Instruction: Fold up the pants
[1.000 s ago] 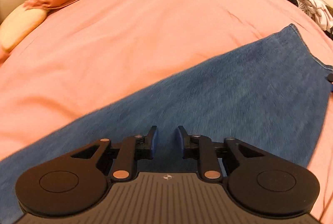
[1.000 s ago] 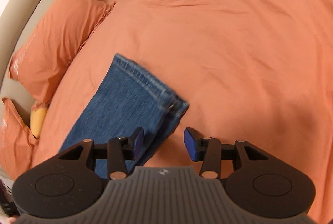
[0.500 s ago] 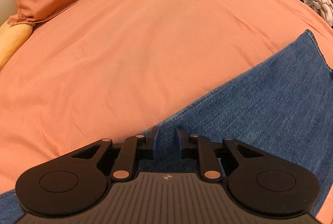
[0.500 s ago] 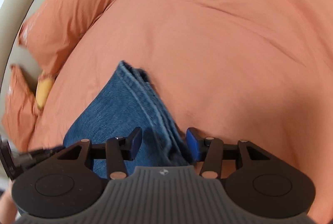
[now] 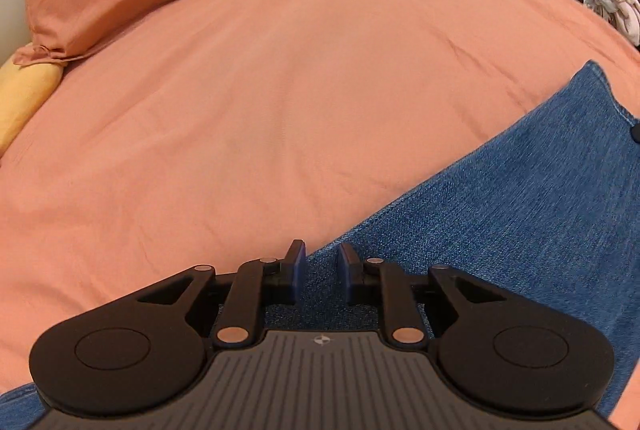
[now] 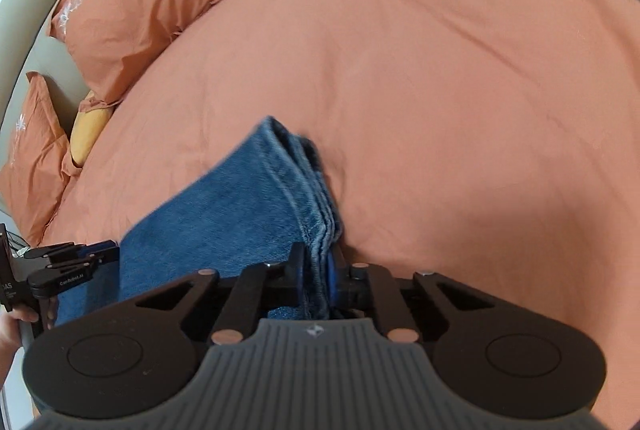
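My left gripper (image 5: 320,262) stands narrow, its blue pads astride the long edge of the blue denim pants (image 5: 520,198), which run off to the right of my jaws over the salmon-orange cotton bedspread (image 5: 280,90); whether those pads truly pinch the cloth I cannot tell. My right gripper (image 6: 318,270) is closing on the stacked leg hems (image 6: 312,198), denim bunched between its jaws. To fold well, I judge I should catch every hem layer, then lift both ends level and keep the leg taut.
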